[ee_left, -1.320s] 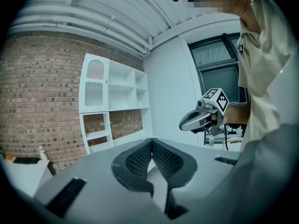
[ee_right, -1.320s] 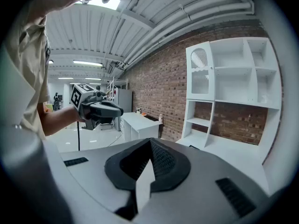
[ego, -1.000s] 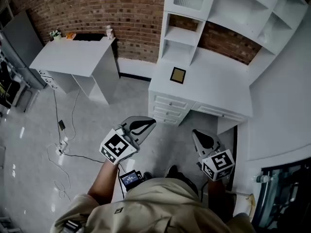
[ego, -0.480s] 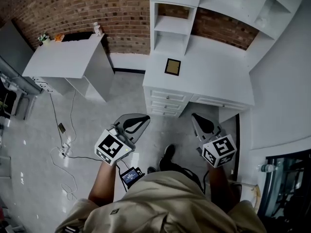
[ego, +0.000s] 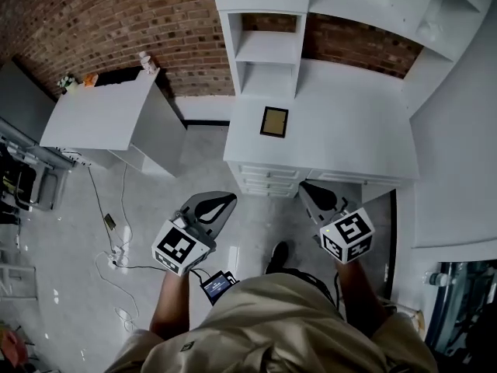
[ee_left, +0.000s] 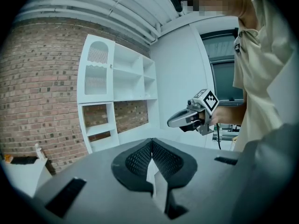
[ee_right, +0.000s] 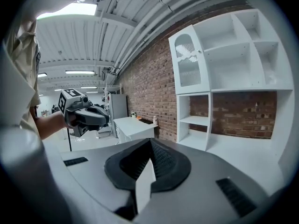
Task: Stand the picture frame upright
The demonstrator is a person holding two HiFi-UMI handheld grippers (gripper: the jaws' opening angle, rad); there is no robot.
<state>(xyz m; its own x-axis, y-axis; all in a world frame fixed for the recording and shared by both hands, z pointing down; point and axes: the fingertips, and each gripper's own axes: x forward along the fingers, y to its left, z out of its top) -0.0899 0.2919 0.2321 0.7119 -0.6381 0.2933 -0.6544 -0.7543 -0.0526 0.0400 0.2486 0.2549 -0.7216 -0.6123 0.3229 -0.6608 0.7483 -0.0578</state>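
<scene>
Progress: nil so far, by my reading; small dark-edged picture frame with a tan centre point(ego: 274, 121) lies flat, one broad face up, on the white drawer-fronted worktop point(ego: 349, 134), nr its left-rear part, just in front of the white open shelf unit point(ego: 264, 53) that stands on it against the red brick wall point(ego: 116, 22); nothing else shows on that surface.

Left gripper point(ee_left: 152, 141): jaws clenched pad to pad, nothing btwn them; right gripper point(ee_right: 150, 142): same, pressed tight together & empty. Both are held out over the grey glossy floor point(ego: 62, 231) in front of the drawers point(ego: 268, 179), short of the worktop edge & well apart from the frame; each points roughly towards the desk, left one more on the frame's side, right one nearer the gap beside the drawers; neither touches anything.

Left to do, as I judge it: everything; close in on the worktop, spread at least one set of jaws, get hold of a frame edge, tip it up off its back & set it on its lower edge, prob. w/ a rear stand if it has one; no view shows the underside, so can't tell. Second gripper could steady the base vs sliding on the smooth top.
</scene>
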